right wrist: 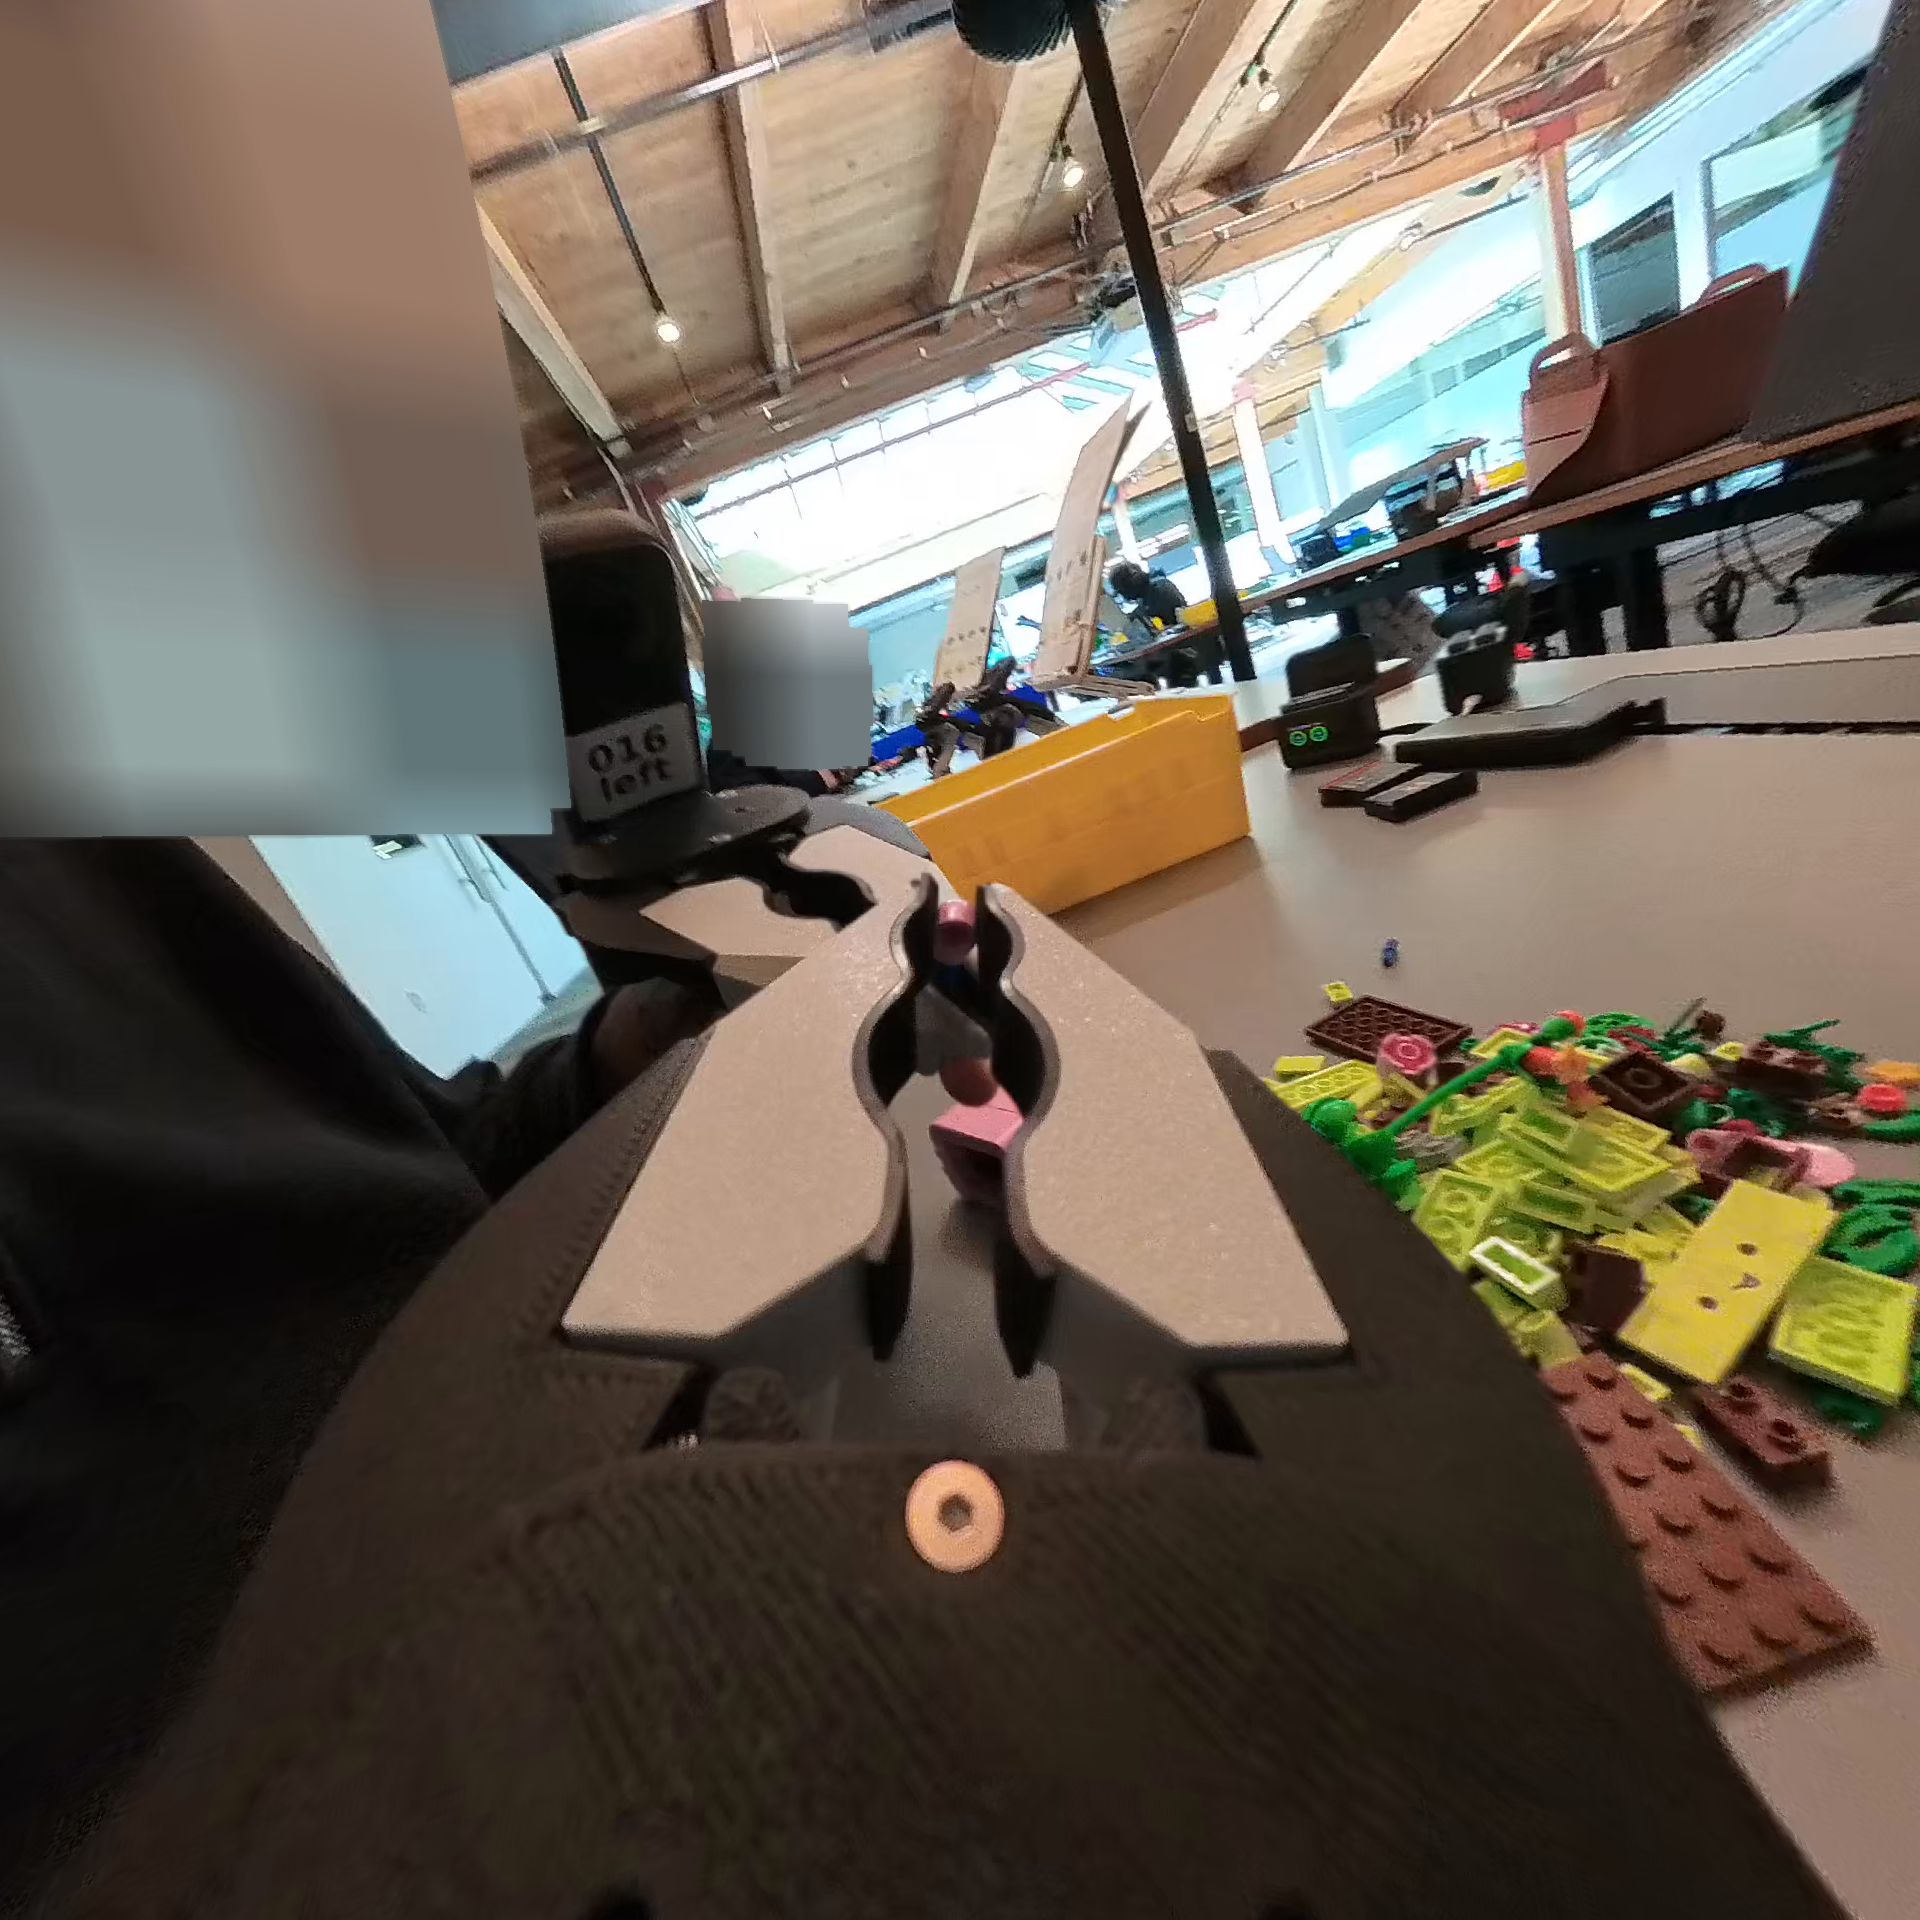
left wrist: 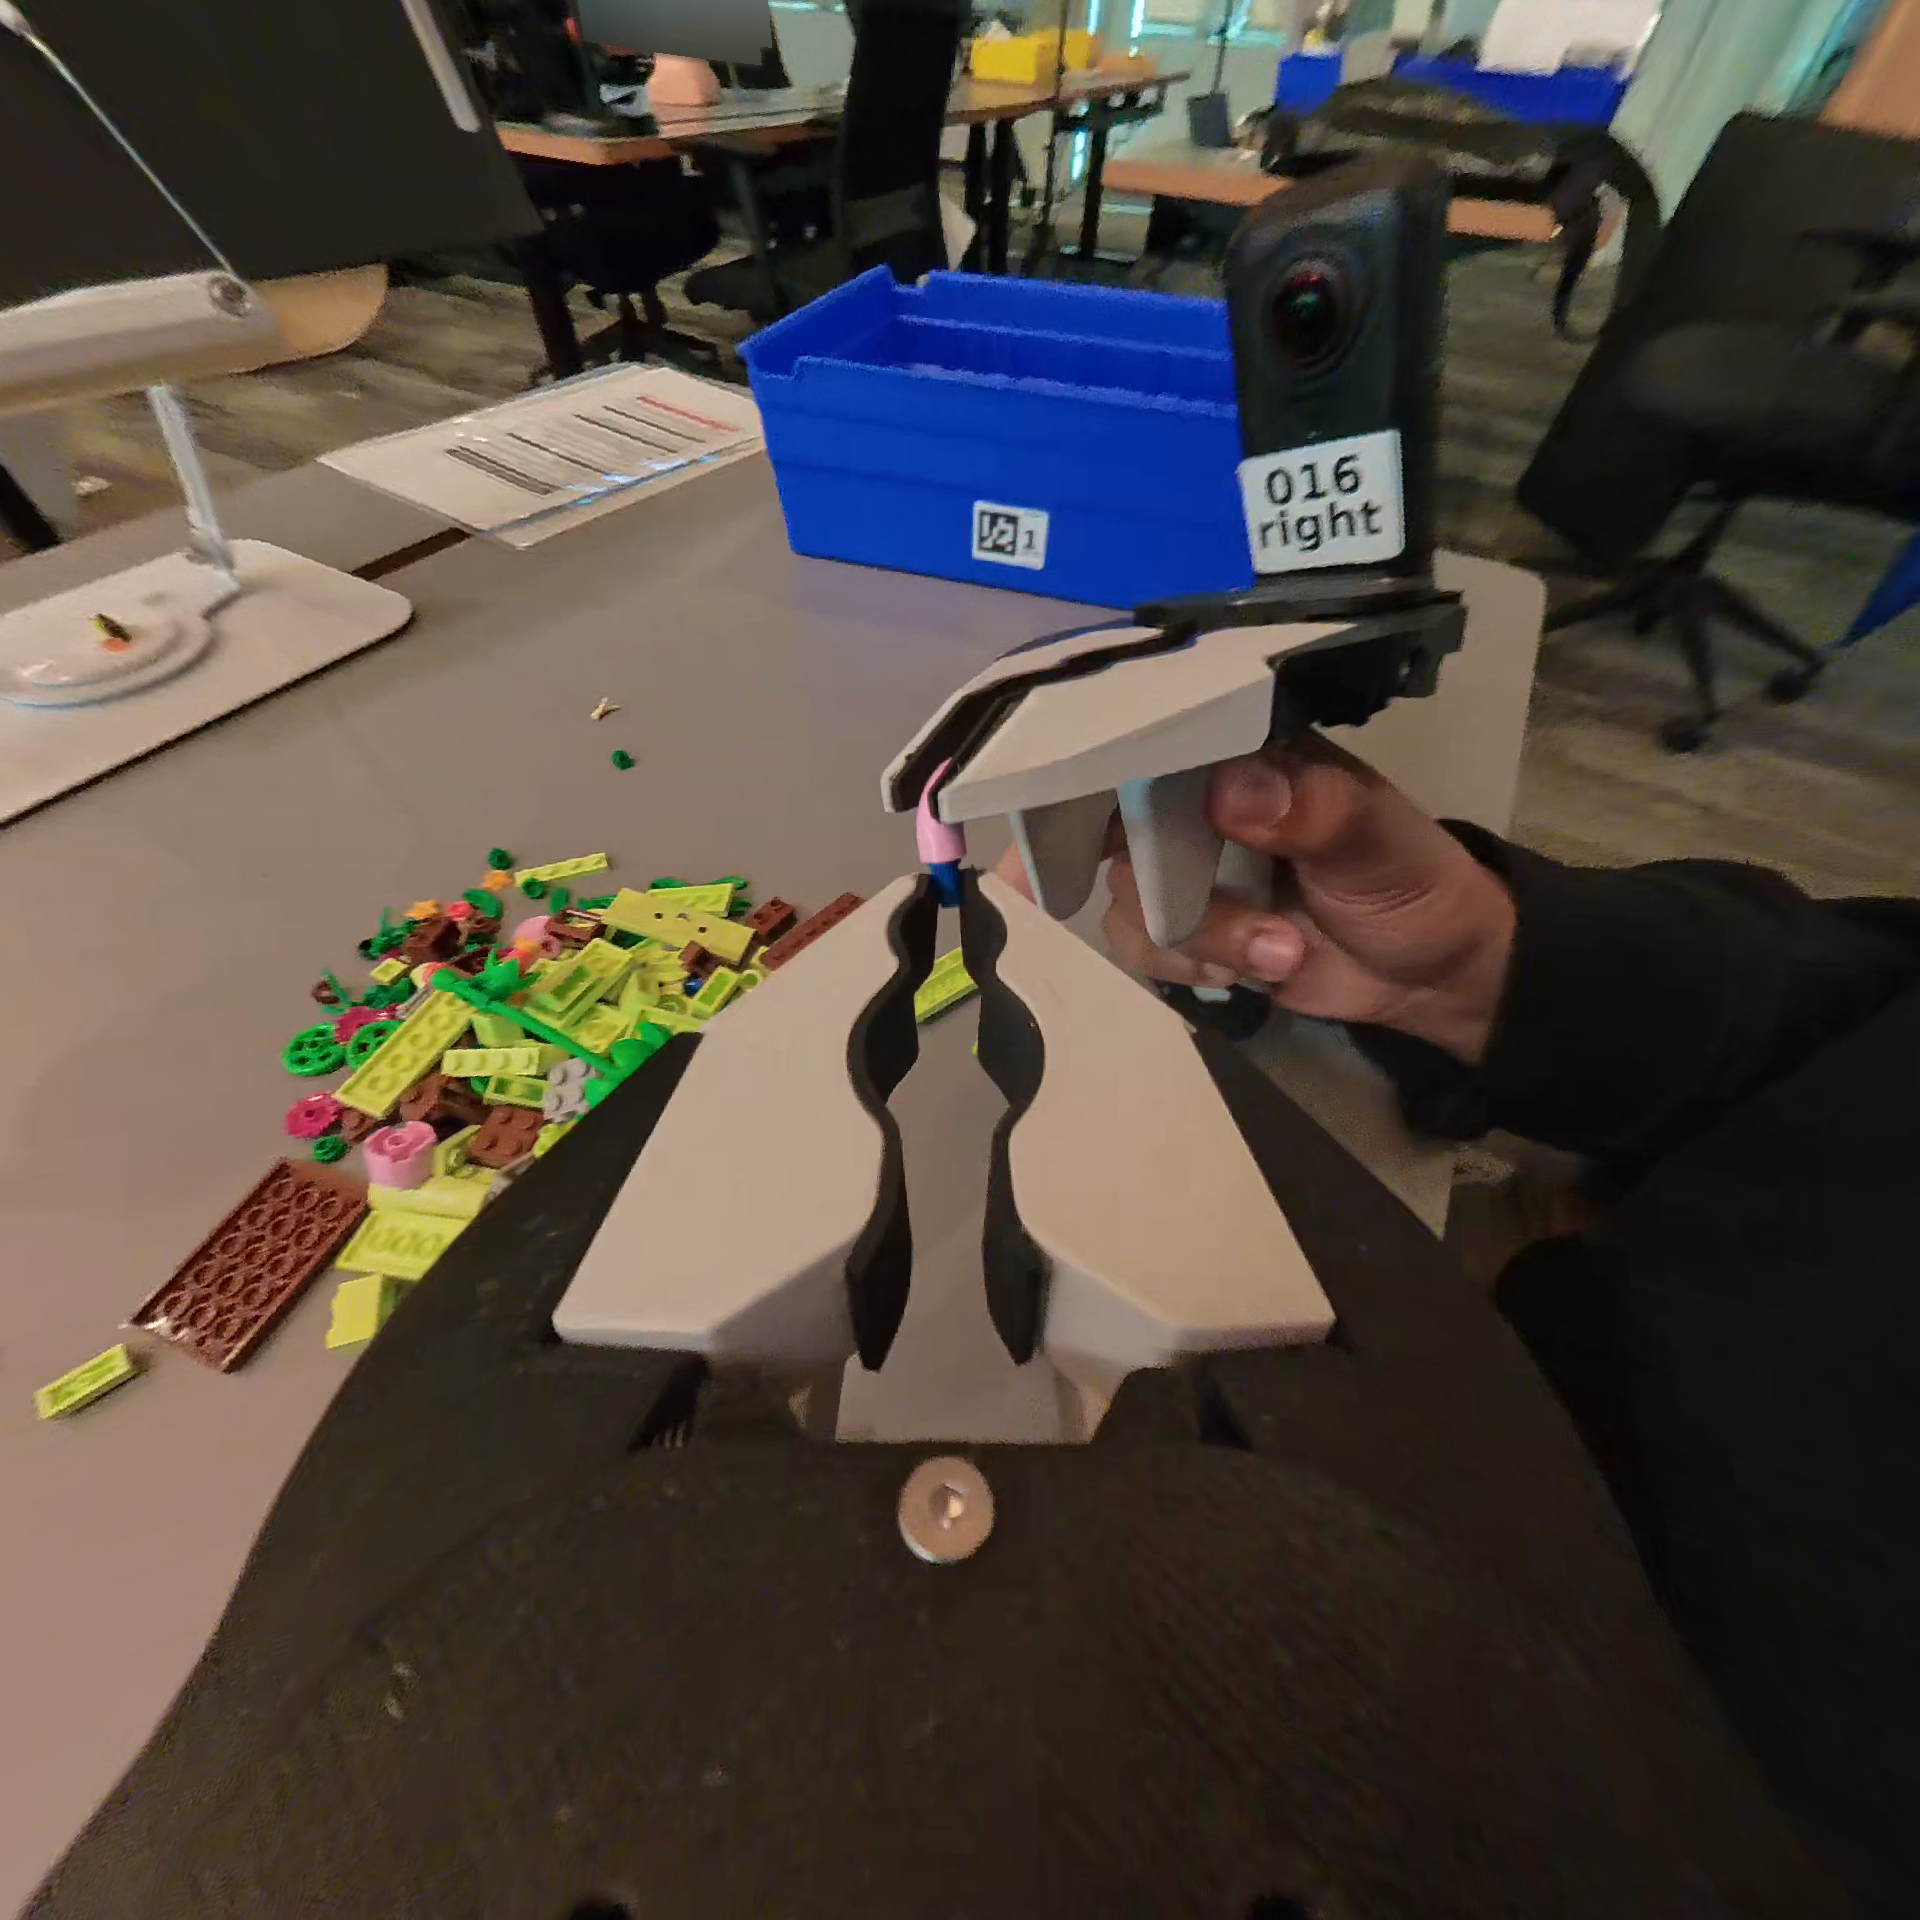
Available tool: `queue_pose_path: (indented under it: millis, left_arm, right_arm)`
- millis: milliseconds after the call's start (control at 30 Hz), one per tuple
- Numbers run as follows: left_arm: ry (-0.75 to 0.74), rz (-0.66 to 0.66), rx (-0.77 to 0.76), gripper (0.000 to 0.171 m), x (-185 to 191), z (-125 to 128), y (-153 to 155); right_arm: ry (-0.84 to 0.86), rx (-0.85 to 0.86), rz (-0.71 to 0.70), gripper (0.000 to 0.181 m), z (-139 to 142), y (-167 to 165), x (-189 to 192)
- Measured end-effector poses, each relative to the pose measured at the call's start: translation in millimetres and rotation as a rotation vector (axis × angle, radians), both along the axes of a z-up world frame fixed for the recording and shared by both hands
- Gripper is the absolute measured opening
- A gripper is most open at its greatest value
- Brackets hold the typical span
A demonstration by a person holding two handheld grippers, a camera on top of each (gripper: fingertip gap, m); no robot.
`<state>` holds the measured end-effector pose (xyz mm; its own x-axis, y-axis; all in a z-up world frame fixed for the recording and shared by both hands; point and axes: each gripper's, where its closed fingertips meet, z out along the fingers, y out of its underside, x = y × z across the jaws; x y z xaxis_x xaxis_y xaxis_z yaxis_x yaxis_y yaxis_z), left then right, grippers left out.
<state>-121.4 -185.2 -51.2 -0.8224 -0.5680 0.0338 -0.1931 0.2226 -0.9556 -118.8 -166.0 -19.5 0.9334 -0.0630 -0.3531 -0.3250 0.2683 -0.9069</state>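
Note:
My left gripper (left wrist: 940, 888) is raised above the grey table (left wrist: 727, 644) and is shut on a small blue piece (left wrist: 945, 881) at its fingertips. My right gripper (left wrist: 928, 795) comes in from the upper right, held by a hand (left wrist: 1340, 914), and is shut on a curved pink piece (left wrist: 940, 831). The pink piece's lower end meets the blue piece. In the right wrist view the right gripper (right wrist: 951, 914) pinches the pink piece (right wrist: 954, 923) at its tips. The left gripper (right wrist: 873, 899) reaches in from the left there, right at those tips.
A pile of lime, green, brown and pink bricks (left wrist: 499, 1018) lies on the table, with a brown plate (left wrist: 249, 1257) beside it. A blue bin (left wrist: 997, 436), a laminated sheet (left wrist: 561, 447) and a lamp base (left wrist: 156, 644) stand farther back. A yellow bin (right wrist: 1091, 810) stands beyond the grippers. The brown plate (left wrist: 249, 1257) is about equally far from each gripper, around 20 cm. Look for it in the right wrist view (right wrist: 1377, 1025) too.

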Motion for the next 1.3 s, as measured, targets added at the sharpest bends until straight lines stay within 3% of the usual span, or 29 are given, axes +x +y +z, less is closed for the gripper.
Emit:
queue_pose_path:
  millis: [167, 400, 600, 967, 1033, 1100, 1200, 1300]
  left_arm:
    - [-0.006, -0.004, 0.011, 0.001, -2, 1, -1]
    - [-0.005, -0.024, 0.007, 0.001, -5, 4, -2]
    - [-0.134, 0.054, 0.145, 0.0, 3, 2, 6]
    - [-0.125, 0.06, 0.277, 0.0, 2, -11, 10]
    - [-0.05, 0.023, 0.22, 0.0, -2, -12, 8]
    - [0.073, -0.035, 0.066, 0.0, -7, -4, 2]
    - [0.199, -0.093, -0.157, 0.001, -14, 15, -6]
    - [0.265, -0.13, -0.263, 0.001, -17, 23, -9]
  right_arm:
    - [-0.075, -0.034, -0.017, 0.004, 1, 2, -5]
    - [-0.032, 0.026, 0.042, 0.004, 5, 1, -8]
    - [-0.027, -0.017, 0.044, 0.013, -3, 6, -7]
    - [-0.015, -0.097, 0.06, 0.005, -15, 10, -7]
    - [-0.013, -0.125, 0.066, 0.004, -17, 10, -9]
    - [-0.017, -0.104, 0.07, 0.003, -12, 8, -11]
    - [0.053, 0.055, 0.116, 0.002, 6, 2, -12]
    - [0.161, 0.195, 0.195, 0.001, 14, -2, -11]
